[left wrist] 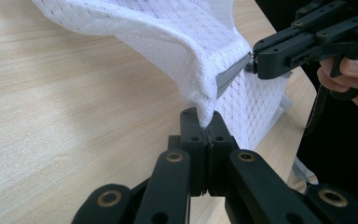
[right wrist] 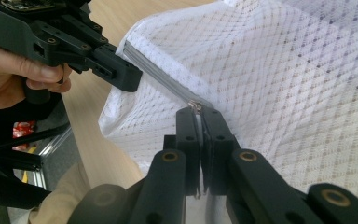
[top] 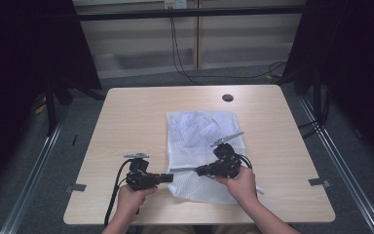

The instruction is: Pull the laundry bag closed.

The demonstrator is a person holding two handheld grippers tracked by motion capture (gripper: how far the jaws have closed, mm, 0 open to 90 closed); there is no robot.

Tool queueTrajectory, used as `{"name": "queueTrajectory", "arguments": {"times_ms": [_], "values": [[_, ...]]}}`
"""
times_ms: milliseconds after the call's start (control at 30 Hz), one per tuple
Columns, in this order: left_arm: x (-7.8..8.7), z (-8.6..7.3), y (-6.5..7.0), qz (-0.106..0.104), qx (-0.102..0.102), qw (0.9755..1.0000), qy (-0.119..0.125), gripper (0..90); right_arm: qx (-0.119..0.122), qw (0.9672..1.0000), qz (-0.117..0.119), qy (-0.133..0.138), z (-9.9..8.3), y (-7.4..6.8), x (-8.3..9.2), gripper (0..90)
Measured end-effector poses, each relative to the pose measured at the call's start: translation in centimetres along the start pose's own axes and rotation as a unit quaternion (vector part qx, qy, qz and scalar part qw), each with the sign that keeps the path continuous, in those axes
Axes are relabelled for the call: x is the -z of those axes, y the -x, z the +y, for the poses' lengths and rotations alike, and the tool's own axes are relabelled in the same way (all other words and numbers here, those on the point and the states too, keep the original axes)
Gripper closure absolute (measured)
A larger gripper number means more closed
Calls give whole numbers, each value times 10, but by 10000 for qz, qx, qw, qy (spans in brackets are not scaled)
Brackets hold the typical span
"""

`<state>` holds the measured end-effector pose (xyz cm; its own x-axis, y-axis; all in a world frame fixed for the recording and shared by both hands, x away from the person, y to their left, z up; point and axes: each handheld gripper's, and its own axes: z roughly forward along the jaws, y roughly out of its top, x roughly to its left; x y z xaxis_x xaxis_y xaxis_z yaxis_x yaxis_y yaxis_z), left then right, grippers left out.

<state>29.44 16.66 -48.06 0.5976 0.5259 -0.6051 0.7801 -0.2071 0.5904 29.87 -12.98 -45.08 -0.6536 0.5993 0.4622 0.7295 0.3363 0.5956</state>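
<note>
The white mesh laundry bag (top: 202, 146) lies on the counter (top: 126, 126), its near-left corner lifted. The left claw (left wrist: 204, 122) is clamped tight on that corner's fabric; the right claw (right wrist: 199, 114) is closed on the zipper pull (right wrist: 195, 106) — the grey zipper (right wrist: 161, 74) runs between both.

white mesh-cloth bag (top: 202, 146), matt wood table (top: 131, 126)

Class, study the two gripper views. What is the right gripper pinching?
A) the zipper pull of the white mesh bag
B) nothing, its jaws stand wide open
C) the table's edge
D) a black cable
A: in the right gripper view the right gripper has its jaws closed on the small metal zipper pull of the white mesh bag.
</note>
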Motion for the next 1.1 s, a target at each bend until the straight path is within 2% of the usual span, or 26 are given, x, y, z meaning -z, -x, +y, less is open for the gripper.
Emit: {"name": "queueTrajectory", "arguments": {"times_ms": [167,567,700,800,1100], "values": [[1,0,-1,30,52,10000,13,894,-20,10000,-42,-9,-3,3,5,872],[1,0,-1,37,25,10000,-23,894,-61,9999,-75,-50,-10,10,14,872],[3,0,-2,112,48,9999,10,894,-63,9999,-86,-60,-10,11,15,872],[3,0,-2,56,67,10000,10,894,-109,9999,-55,-48,-11,13,17,871],[5,-1,-2,67,42,10000,-49,894,-79,9999,-60,-66,-11,14,19,872]]}}
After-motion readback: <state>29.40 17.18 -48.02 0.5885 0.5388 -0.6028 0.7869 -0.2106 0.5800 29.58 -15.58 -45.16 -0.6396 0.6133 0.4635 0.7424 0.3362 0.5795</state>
